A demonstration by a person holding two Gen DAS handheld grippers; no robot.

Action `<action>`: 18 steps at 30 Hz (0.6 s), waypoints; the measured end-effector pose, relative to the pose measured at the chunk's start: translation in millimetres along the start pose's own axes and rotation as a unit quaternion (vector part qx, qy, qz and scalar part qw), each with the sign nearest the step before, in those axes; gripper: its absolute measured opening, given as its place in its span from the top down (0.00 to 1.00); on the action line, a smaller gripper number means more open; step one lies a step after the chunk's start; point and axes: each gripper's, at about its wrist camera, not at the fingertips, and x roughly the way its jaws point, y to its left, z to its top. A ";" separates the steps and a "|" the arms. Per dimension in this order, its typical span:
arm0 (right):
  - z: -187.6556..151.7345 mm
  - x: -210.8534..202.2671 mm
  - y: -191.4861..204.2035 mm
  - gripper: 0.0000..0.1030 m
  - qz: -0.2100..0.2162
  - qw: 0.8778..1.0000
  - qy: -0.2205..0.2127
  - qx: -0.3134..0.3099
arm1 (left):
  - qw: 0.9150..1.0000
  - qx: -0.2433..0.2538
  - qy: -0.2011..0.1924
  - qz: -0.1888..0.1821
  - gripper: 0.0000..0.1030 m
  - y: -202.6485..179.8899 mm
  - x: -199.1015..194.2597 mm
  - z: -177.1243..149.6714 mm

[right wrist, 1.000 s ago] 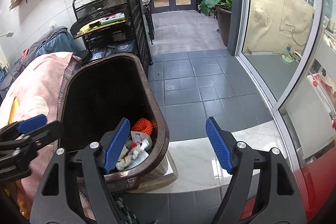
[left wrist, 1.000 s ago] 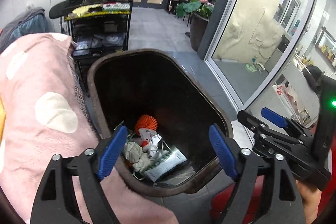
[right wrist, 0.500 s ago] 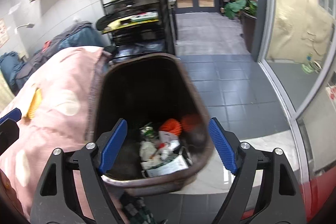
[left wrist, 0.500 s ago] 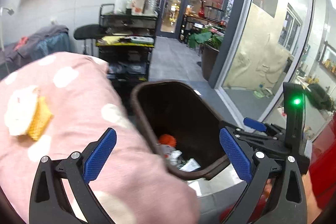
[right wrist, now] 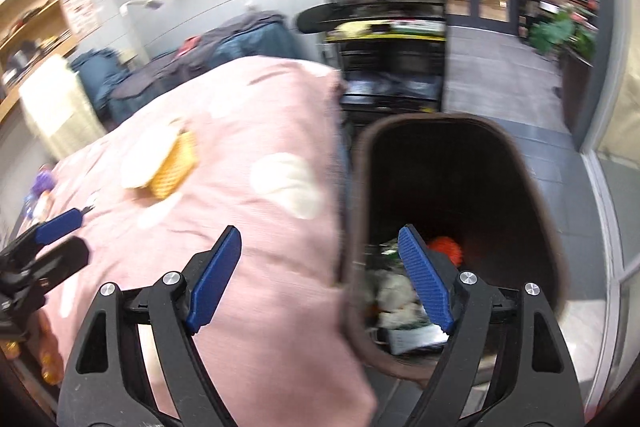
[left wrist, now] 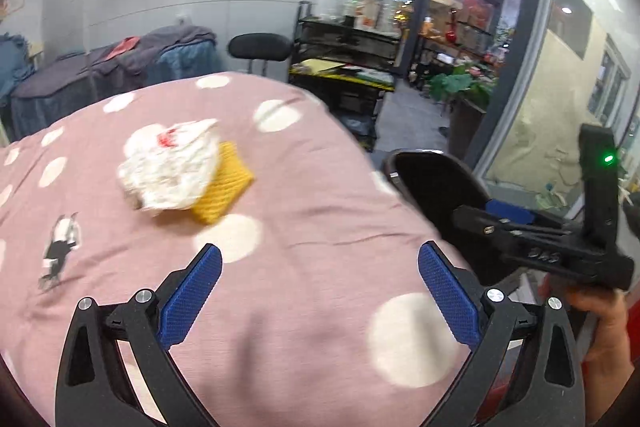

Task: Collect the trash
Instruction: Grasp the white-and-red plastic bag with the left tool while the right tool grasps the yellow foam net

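A crumpled white tissue lies on a yellow sponge-like pad on the pink dotted cloth; both also show blurred in the right wrist view. My left gripper is open and empty above the cloth, short of the tissue. A dark brown bin stands right of the cloth with an orange ball and crumpled trash inside. My right gripper is open and empty over the cloth's edge and the bin's rim. The bin shows in the left wrist view.
A black wire rack with bottles and a black stool stand behind the cloth. Clothes hang at the back left. Glass doors and a potted plant are on the right. Grey tiled floor lies beyond the bin.
Both grippers have swung left, away from the bin and over the pink cloth. The tissue and yellow pad have come into the middle of the left wrist view. Both grippers stay open.
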 end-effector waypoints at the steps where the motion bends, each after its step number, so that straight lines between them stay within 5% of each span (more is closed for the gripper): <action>1: 3.3 3.9 9.9 0.22 0.011 1.000 0.005 -0.007 | 1.000 -0.003 0.003 0.014 0.06 11.0 -0.3 -0.8; 9: 25.4 29.2 66.8 0.22 0.044 0.996 0.029 -0.069 | 0.997 -0.016 0.021 0.069 0.06 82.3 4.8 7.3; 18: 45.9 38.7 98.1 0.22 0.055 0.993 0.031 -0.097 | 0.995 -0.035 0.062 0.075 0.06 128.1 51.6 33.3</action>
